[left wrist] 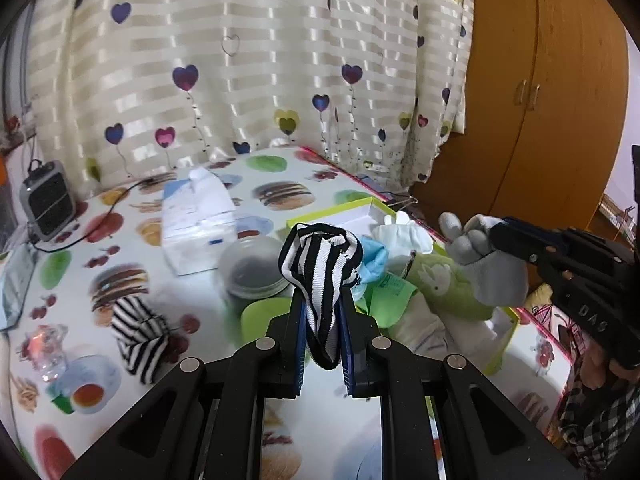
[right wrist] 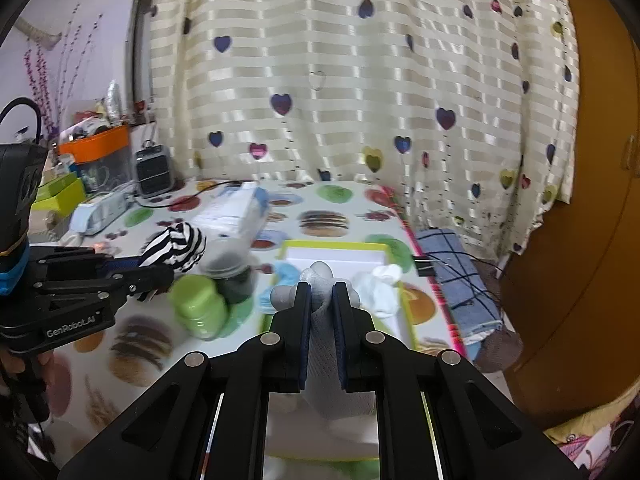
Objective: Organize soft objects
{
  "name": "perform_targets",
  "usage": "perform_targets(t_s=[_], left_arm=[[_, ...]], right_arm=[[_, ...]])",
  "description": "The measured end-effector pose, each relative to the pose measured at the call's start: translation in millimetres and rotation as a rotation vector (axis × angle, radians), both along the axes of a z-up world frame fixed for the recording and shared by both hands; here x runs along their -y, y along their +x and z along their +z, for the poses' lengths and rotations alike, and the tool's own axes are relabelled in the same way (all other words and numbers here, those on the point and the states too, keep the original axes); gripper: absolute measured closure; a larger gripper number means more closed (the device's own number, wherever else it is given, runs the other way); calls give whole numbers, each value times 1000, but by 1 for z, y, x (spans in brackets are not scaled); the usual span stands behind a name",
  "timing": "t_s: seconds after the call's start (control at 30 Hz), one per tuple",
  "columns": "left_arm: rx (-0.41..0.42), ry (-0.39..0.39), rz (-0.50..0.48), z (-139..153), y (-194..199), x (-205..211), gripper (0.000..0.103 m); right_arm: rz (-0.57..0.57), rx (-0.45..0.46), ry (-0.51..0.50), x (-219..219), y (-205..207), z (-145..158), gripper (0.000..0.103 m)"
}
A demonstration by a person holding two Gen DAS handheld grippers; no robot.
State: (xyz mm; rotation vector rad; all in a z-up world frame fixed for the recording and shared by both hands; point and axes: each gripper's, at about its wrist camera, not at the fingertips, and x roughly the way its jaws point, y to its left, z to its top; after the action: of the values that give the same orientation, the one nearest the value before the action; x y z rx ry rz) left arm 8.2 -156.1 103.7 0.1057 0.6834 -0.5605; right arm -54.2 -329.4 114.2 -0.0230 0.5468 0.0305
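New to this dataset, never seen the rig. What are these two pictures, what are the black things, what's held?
No robot arm here: a person carries a handheld two-finger gripper in each hand, and each gripper has a fisheye camera looking forward along its fingers.

The left wrist view shows the left gripper shut on a black-and-white striped sock. The right gripper appears at that picture's right edge.

The right wrist view shows the right gripper shut on a grey glove. The left gripper is at that picture's left.

Below is a table with a food-print cover. On it: a second striped sock, a tissue pack, a clear-lidded jar, a green-lidded jar, and a green-rimmed box with white and blue soft items. Behind hangs a heart-print curtain.
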Motion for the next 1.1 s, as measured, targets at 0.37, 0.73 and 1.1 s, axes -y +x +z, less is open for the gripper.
perform_targets(t_s=[0.37,0.73,1.1], left_arm=[[-60,13,-43,-12,41,42,89],[-82,26,-49,-25,76,73,89],[-116,55,-33,-42,95,80,89]], right_arm=[[-45,-36,34,33,15,-11,92],[-27,-69,32,55,63,-19,92],[35,-131,52,55,102,-47,92]])
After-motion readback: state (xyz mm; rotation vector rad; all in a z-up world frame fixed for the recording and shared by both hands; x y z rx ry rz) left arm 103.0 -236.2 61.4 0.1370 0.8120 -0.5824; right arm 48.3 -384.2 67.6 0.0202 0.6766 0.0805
